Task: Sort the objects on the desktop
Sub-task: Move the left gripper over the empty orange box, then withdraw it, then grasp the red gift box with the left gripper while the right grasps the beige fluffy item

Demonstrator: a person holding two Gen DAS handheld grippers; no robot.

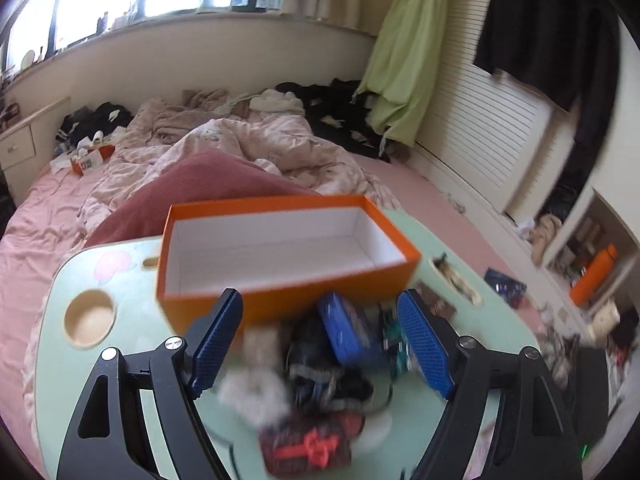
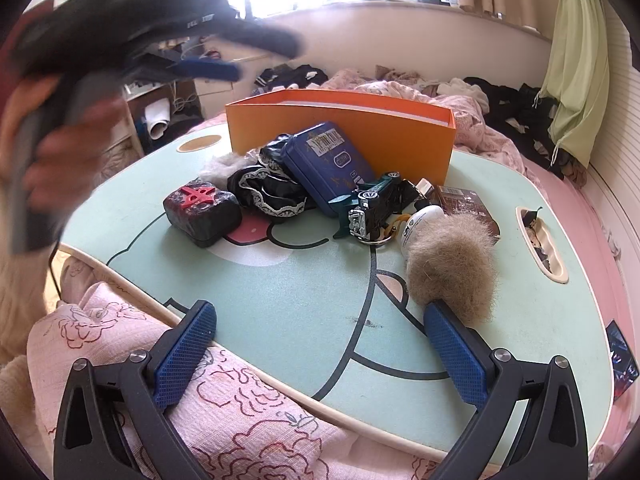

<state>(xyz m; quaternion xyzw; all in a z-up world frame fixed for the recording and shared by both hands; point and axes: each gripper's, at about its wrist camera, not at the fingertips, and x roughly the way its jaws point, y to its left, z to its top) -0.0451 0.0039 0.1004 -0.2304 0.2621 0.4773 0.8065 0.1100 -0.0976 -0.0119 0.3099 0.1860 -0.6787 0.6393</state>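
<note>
An open orange box (image 1: 280, 248) (image 2: 340, 120) stands at the far side of a mint lap table (image 2: 280, 288), white inside with nothing in it. In front of it lies a heap: a blue tin (image 2: 328, 160) (image 1: 348, 332), black lace cloth (image 2: 264, 184), a dark block with a red emblem (image 2: 202, 210) (image 1: 308, 446), a green toy car (image 2: 368, 204), a white bottle (image 2: 420, 224) and a tan fur ball (image 2: 452, 264). My left gripper (image 1: 320, 344) hovers open above the heap, blurred; in the right wrist view the left gripper (image 2: 208, 68) shows at upper left, held by a hand. My right gripper (image 2: 316, 320) stands open over the table's near edge, its right finger beside the fur ball.
The table sits on a bed with pink bedding (image 1: 248, 148) and a dark red pillow (image 1: 200, 184). A round cup recess (image 1: 88, 316) and a slot (image 2: 542, 240) are cut into the tabletop. Pink floral cloth (image 2: 200, 412) lies under my right gripper. Shelves with an orange bottle (image 1: 592, 276) stand at right.
</note>
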